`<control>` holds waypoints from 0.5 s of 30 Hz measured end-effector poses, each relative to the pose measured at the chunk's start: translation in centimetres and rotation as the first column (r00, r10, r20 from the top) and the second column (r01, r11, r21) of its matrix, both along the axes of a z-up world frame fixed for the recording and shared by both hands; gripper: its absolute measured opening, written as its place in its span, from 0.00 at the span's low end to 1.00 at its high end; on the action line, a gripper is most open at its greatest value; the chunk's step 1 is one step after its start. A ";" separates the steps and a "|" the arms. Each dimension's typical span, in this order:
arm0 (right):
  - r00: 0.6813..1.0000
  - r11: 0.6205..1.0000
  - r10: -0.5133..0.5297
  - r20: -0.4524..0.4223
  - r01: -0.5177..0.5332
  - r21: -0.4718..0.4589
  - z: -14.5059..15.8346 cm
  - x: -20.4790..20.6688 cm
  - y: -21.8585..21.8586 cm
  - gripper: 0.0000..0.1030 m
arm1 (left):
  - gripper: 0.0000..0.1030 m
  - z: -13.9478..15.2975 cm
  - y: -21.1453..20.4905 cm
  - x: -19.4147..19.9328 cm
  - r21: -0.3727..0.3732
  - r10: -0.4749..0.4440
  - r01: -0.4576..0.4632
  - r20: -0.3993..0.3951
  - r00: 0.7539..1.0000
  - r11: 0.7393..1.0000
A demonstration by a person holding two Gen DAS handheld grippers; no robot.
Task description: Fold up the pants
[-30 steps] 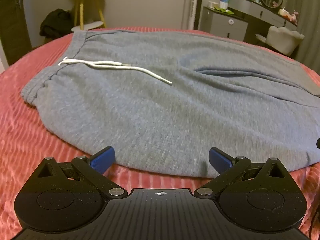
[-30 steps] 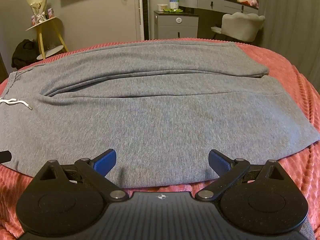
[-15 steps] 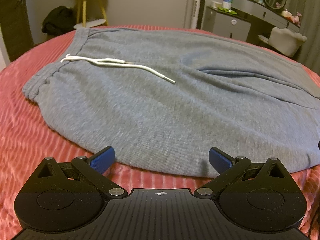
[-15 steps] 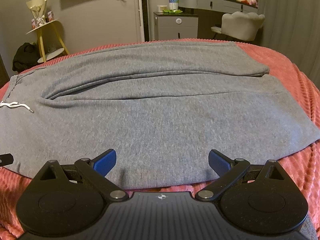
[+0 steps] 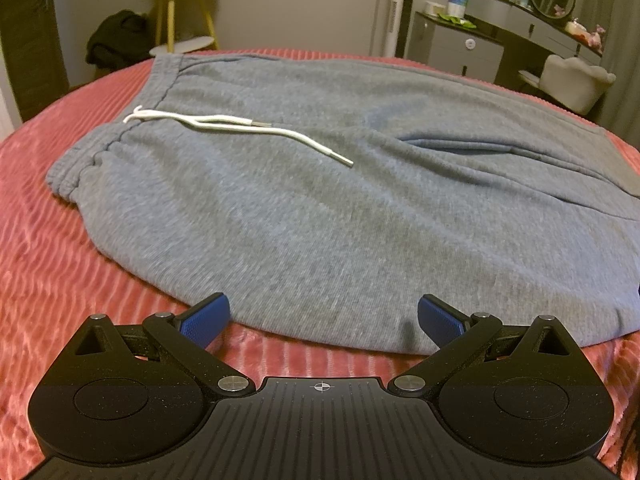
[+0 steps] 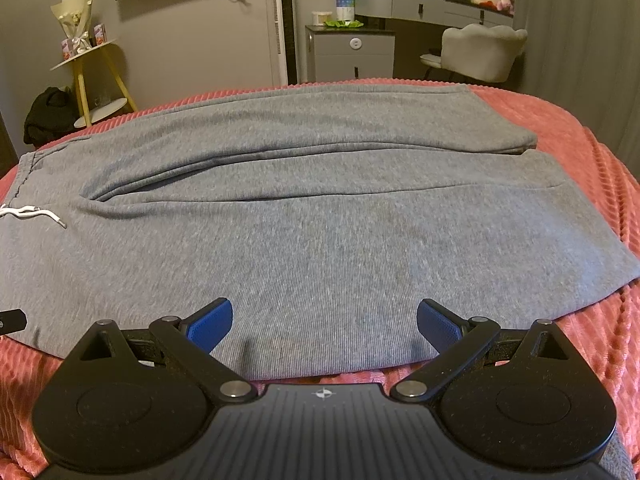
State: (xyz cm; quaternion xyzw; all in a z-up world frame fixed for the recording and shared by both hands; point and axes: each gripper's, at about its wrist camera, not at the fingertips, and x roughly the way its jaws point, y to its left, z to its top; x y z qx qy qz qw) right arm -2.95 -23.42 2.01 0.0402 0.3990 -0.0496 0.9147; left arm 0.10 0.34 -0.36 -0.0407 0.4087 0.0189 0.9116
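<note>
Grey sweatpants (image 5: 320,208) lie flat on a red ribbed bedspread (image 5: 60,280), waistband to the left, with a white drawstring (image 5: 240,128) on top. In the right wrist view the two legs (image 6: 320,216) stretch to the right, side by side. My left gripper (image 5: 324,318) is open and empty, hovering just above the near hem by the waist end. My right gripper (image 6: 324,320) is open and empty over the near edge of the front leg.
The bedspread (image 6: 600,320) shows around the pants. Beyond the bed stand a yellow side table (image 5: 180,12), a dark bag (image 5: 116,40), a grey cabinet (image 6: 352,56), a dressing table (image 6: 440,4) and a pale chair (image 6: 480,52).
Both grippers have pulled back and risen slightly, so the pants sit a little farther off. Both stay open. The pants have not moved.
</note>
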 end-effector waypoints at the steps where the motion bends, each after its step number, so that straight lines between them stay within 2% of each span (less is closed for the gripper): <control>1: 1.000 1.000 0.000 0.001 0.000 0.000 0.0 0.0 0.0 0.96 | 1.00 0.0 0.0 0.0 -0.001 0.001 -0.001 -0.001 1.000 1.000; 15: 1.000 1.000 0.000 0.004 0.000 0.016 0.1 0.0 -0.1 0.96 | 1.00 -0.1 -0.1 0.0 0.004 0.007 -0.007 -0.004 1.000 1.000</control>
